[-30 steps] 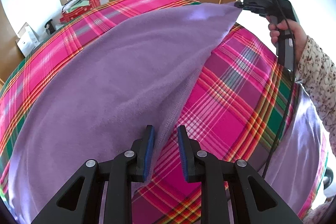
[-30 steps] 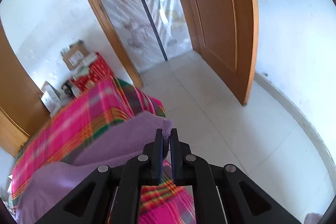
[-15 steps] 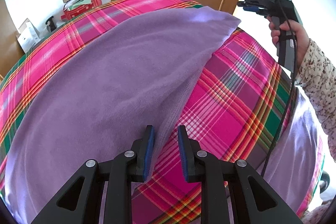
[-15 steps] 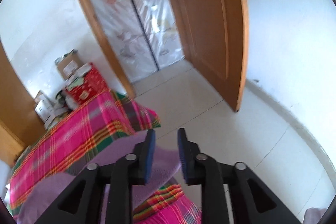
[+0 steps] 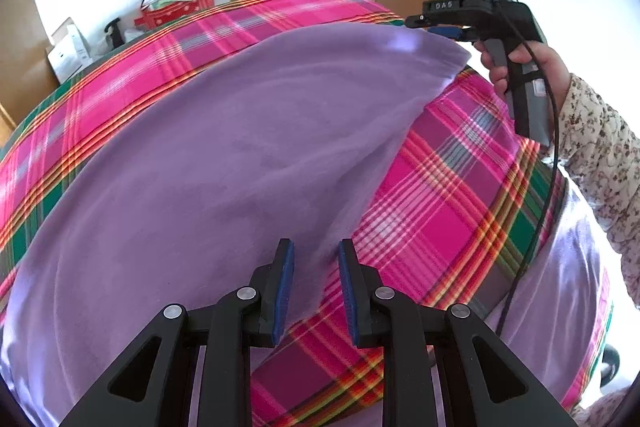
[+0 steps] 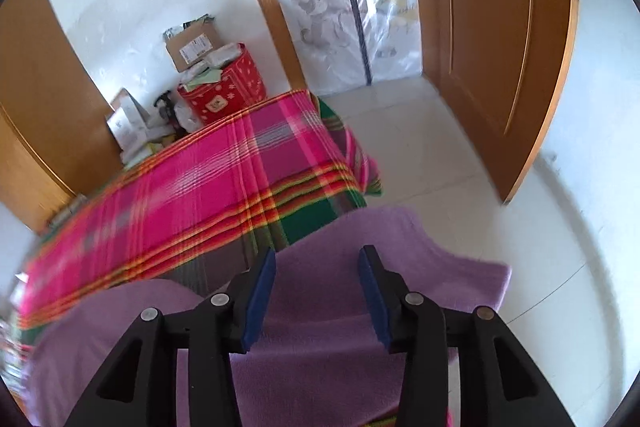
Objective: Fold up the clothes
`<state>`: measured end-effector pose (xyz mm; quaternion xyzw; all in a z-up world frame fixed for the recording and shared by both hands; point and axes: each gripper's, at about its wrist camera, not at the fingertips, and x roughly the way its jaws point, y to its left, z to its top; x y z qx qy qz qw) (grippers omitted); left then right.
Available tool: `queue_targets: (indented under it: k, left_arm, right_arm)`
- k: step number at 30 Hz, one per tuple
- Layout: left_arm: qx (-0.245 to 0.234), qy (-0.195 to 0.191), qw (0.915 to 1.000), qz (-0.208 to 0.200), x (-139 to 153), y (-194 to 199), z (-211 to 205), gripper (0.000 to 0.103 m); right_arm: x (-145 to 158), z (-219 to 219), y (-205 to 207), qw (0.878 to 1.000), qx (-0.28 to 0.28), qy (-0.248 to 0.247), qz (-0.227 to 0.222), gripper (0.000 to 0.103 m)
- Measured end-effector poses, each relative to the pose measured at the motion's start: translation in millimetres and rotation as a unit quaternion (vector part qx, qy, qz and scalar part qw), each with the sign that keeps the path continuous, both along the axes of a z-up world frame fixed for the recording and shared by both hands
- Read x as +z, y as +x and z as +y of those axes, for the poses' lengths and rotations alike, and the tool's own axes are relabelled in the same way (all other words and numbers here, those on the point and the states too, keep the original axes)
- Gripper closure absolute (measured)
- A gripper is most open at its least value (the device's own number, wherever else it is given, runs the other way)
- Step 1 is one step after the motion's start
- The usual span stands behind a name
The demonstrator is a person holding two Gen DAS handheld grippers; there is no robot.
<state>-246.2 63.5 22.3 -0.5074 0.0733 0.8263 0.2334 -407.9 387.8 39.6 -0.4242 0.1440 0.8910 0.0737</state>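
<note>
A large purple fleece cloth [image 5: 240,167] lies spread over a bed with a pink plaid sheet [image 5: 440,207]. My left gripper [image 5: 314,279] hovers over the cloth's near edge, jaws a little apart, and the edge runs under the gap without being pinched. A hand [image 5: 520,67] holds my right gripper [image 5: 424,25] just past the cloth's far corner. In the right wrist view that gripper [image 6: 316,283] has its jaws opening above the purple cloth [image 6: 340,327], and nothing is pressed between the pads. The corner rests at the edge of the plaid bed [image 6: 200,187].
Cardboard boxes and a red box [image 6: 224,87] stand against the wall behind the bed. A wooden door [image 6: 500,47] stands open over the tiled floor [image 6: 440,147]. More purple fabric [image 5: 560,287] hangs over the bed's right side, beside a floral sleeve [image 5: 592,155] and a black cable [image 5: 548,187].
My right gripper let go of the cloth's far corner, opened and swung over the cloth. The corner dropped onto the bed. My left gripper shifted slightly along the near edge.
</note>
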Motion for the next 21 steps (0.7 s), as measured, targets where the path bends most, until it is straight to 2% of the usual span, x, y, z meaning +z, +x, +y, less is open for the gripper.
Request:
queue_targets:
  k: [2,3,4,6,12,18,21]
  left_arm:
    - [0.003,0.004,1.0000,-0.002,-1,-1,-1,0.080]
    - [0.005,0.006,1.0000,-0.003,-1,-2,-2,0.080]
    - [0.006,0.008,0.9999,-0.004,-1,-3,-3,0.080]
    - [0.007,0.009,0.9999,-0.004,-2,-2,-3,0.080]
    - [0.006,0.013,0.9999,-0.008,-5,-3,-3,0.080]
    - [0.006,0.018,0.9998,-0.009,-7,-4,-4,0.080]
    - [0.007,0.023,0.9997,-0.010,-7,-4,-6,0.080]
  right_arm:
    - [-1,-7,-5,1.000,-0.007,0.022,-0.006,0.063]
    - [-1,-12,-7,0.999,-0.015,0.043,-0.012,0.073]
    - [-1,-14,-9,0.998,-0.020,0.059,-0.017,0.078]
    - [-1,-17,-10,0.997,-0.020,0.077,-0.022,0.101]
    - [4,-15,-5,0.994,-0.046,0.100,-0.008,0.101]
    - [14,-3,-20,0.993,-0.079,0.093,0.007,0.101]
    - [11,-4,-25,0.993,-0.083,0.085,0.003,0.101]
